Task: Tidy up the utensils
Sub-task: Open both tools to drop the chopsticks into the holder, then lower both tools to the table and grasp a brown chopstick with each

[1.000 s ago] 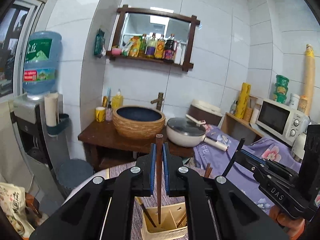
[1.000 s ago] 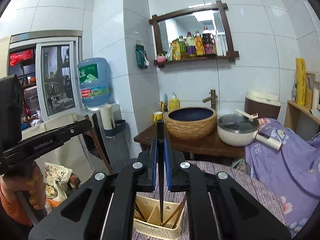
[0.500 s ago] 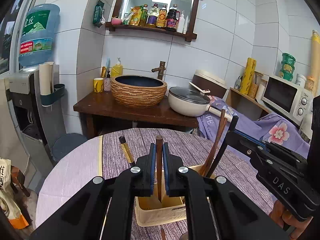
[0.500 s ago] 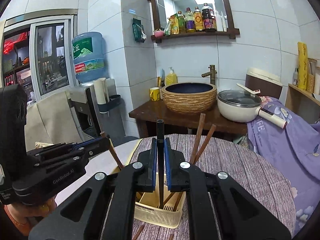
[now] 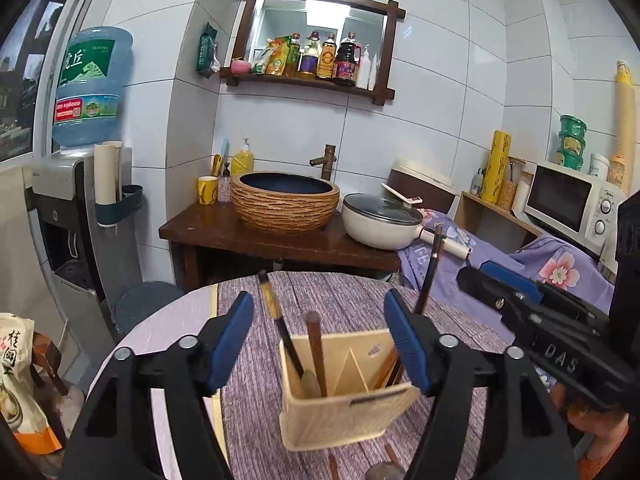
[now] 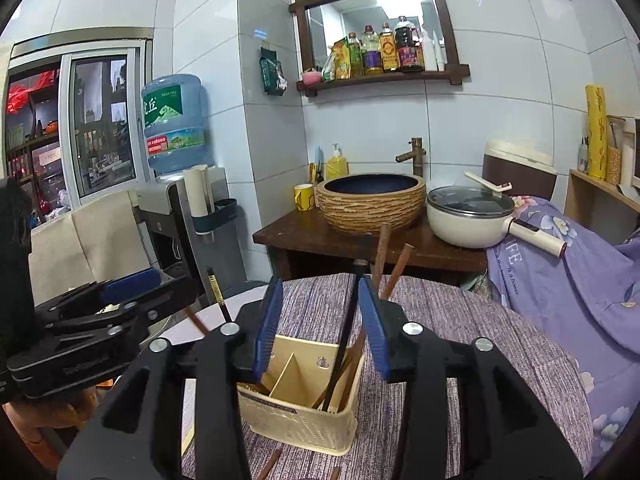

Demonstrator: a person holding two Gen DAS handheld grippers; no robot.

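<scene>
Chopsticks (image 5: 315,350) stand in the holder (image 5: 344,412) between both just-opened, spread grippers, left gripper (image 5: 319,344) and right gripper (image 6: 319,328).

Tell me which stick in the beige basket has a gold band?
The black chopstick leaning in the holder's left compartment, seen from the left tool: a gold band sits near its top. The stick beside it is plain brown.
</scene>
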